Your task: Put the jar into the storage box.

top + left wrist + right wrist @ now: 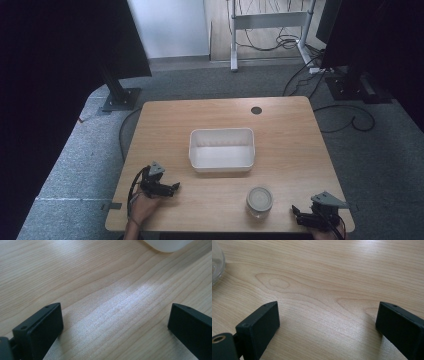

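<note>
Wooden table [290, 135], light grain, rounded corners, small dark round hole [256, 110] near its far edge.

White tub [221, 149]: rectangular, open-topped, interior bare, standing at the table's middle. Serves as landmark below.

Glass jar [259, 201]: clear, round, seen from above, standing on the table nearer the person than the tub and a little to its right, apart from it. A curved glass edge [217, 263] shows at the left border of the right gripper view.

Left gripper [172, 188]: held in the person's left hand [145, 206], which enters from the bottom edge. Lies low over the table, nearer than the tub and off its left corner, pointing right. Jaws spread wide, nothing between them but bare wood; in the left gripper view a corner of the tub [167, 245] sits at the top edge.

Right gripper [296, 212]: at the table's near right corner, beyond the jar from the tub, pointing left toward the jar. Jaws parted wide, holding nothing, wood grain between them.

Open room: bare tabletop on all sides of the tub; a clear strip between the left gripper and the jar; the right gripper sits close to the table's near and right edges.
</note>
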`<control>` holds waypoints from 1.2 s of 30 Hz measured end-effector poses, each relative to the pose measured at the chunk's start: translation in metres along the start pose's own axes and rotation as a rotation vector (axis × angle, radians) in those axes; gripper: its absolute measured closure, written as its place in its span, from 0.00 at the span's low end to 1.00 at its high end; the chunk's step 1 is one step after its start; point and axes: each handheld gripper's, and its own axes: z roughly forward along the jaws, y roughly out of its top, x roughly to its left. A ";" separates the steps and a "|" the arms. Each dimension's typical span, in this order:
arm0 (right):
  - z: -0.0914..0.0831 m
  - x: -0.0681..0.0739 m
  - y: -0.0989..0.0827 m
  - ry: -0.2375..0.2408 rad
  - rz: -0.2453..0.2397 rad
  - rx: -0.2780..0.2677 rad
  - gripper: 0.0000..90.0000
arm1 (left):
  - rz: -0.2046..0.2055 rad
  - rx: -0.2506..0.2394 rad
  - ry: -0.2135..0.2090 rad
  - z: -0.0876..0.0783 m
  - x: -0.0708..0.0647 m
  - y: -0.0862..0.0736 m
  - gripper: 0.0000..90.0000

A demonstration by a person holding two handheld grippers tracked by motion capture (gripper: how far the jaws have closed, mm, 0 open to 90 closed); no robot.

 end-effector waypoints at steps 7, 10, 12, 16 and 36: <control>0.000 0.000 0.000 -0.001 0.001 -0.001 0.05 | 0.000 0.000 0.000 0.000 0.000 0.000 0.00; 0.000 0.000 0.000 -0.003 0.002 0.000 0.05 | 0.000 0.000 0.000 0.000 0.000 0.000 0.00; 0.000 0.000 0.000 -0.003 0.002 0.000 0.05 | 0.000 0.001 0.001 0.000 0.000 0.000 0.00; 0.000 0.000 0.000 -0.005 0.003 0.001 0.04 | 0.000 0.001 0.001 0.000 0.000 0.000 0.00; 0.001 0.002 0.002 0.009 -0.029 0.017 0.01 | 0.000 0.000 0.000 0.000 0.000 0.000 0.00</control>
